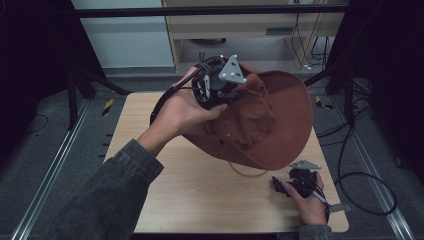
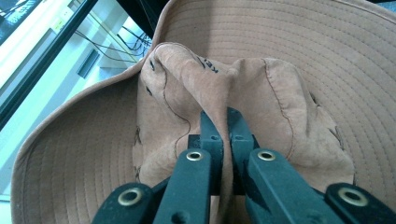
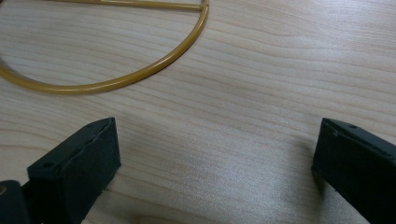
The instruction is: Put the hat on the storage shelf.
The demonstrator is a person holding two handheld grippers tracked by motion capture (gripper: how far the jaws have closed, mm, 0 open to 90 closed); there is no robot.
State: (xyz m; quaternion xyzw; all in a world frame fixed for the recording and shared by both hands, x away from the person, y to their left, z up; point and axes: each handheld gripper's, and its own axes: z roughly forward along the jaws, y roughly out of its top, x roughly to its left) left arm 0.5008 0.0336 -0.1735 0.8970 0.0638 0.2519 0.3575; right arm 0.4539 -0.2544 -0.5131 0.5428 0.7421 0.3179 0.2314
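Tool (image 2: 223, 122) pinching brown hat (image 2: 299, 51) crown fold

Rust-brown hat (image 1: 270, 115) with rings of stitching round the brim, yellow cord (image 3: 140, 74) looping under it, pale wood-grain worktop (image 1: 200, 195), and a black left hand-held gripper (image 2: 223, 140).

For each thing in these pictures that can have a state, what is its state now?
Left gripper: shut on a fold of the hat's crown.
Brown wide-brimmed hat: lifted and tilted, crown pinched into a ridge, lower brim near the table.
Yellow cord: lying slack in a loop on the table.
Right gripper: open, nothing between its jaws, low over the table.
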